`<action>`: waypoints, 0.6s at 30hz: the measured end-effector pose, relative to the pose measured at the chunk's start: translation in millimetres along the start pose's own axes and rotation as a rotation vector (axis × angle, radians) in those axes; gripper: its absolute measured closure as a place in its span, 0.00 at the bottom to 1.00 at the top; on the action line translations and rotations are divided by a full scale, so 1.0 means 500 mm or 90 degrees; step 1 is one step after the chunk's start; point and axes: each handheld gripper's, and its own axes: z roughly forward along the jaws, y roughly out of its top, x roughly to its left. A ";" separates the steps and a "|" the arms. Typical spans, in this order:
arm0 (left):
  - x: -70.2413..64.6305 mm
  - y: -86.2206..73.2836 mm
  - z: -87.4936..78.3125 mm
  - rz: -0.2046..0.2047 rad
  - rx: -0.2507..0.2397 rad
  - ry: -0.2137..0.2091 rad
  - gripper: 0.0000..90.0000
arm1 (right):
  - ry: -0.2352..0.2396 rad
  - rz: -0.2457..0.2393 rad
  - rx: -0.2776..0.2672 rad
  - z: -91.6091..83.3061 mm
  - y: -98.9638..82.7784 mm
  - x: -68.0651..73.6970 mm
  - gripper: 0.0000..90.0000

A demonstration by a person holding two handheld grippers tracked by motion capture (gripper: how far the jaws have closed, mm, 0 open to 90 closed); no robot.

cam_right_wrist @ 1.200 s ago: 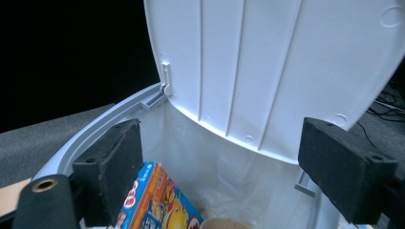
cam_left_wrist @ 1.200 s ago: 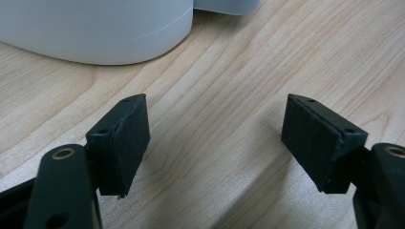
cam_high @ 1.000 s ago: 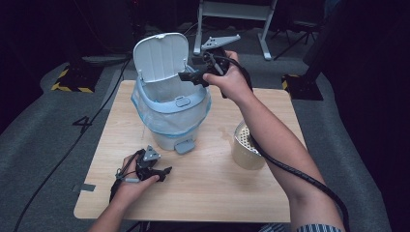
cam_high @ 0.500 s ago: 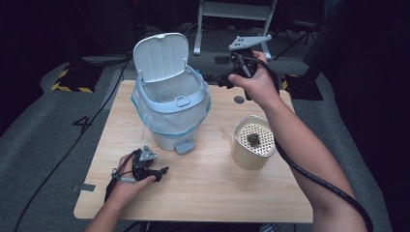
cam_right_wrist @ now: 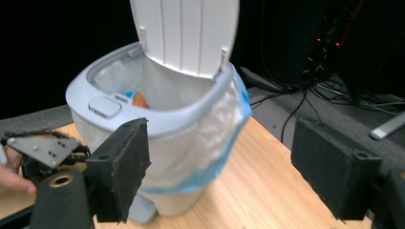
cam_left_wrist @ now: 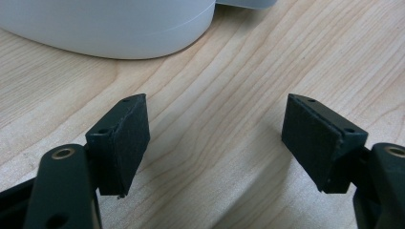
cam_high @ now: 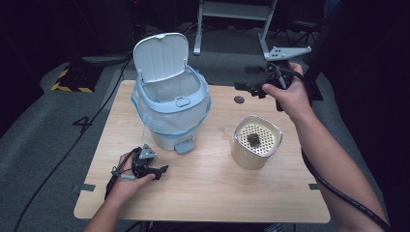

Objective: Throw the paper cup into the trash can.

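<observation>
I am holding the right claw (cam_high: pixel 241 87) above the far right part of the tabletop (cam_high: pixel 217 193), its jaws pointing along the far edge toward the bin (cam_high: pixel 171 113). The jaws are released. They have just been closing partway, and nothing is lying between the pads. In the right gripper view the bin's open mouth is showing through the gap, with the lid (cam_high: pixel 161 55) standing upright behind it.

The canister (cam_high: pixel 256 150) is standing upright near the right edge, between the claw and the near edge and well apart from the bin. Its long axis is running vertically, mouth up. A perforated strainer (cam_high: pixel 263 135) is covering that mouth, and a small dark lump (cam_high: pixel 253 139) is sitting on its middle. From the claw, the lump is lying below and toward me, so I am judging that the jaws need to tip downward before descending.

The left claw (cam_high: pixel 163 168) is resting released on the tabletop toward the near left corner, just in front of the bin's base. The right claw is the nearer one to the canister.
</observation>
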 end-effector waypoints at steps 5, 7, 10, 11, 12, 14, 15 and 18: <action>0.000 0.000 0.000 0.000 0.000 0.000 0.28 | -0.020 0.008 0.004 -0.036 -0.028 -0.011 0.23; 0.001 -0.002 -0.001 0.000 0.000 0.001 0.28 | -0.030 0.005 0.019 -0.058 -0.052 -0.016 0.23; 0.002 -0.003 -0.003 -0.003 0.000 0.004 0.28 | -0.032 0.006 0.022 -0.072 -0.068 -0.018 0.23; 0.004 -0.003 -0.004 -0.003 0.002 0.008 0.27 | -0.037 0.011 0.020 -0.088 -0.086 -0.019 0.23; 0.004 -0.003 -0.004 -0.008 0.003 0.012 0.27 | -0.037 0.011 0.020 -0.088 -0.086 -0.019 0.23; 0.003 -0.004 -0.003 -0.013 0.003 0.018 0.25 | -0.041 0.017 0.015 -0.101 -0.102 -0.018 0.23; 0.003 -0.004 -0.004 -0.016 0.002 0.017 0.25 | -0.042 0.020 0.012 -0.106 -0.109 -0.018 0.23; 0.003 -0.005 -0.005 -0.016 0.004 0.018 0.25 | -0.051 0.035 0.010 -0.123 -0.145 -0.016 0.22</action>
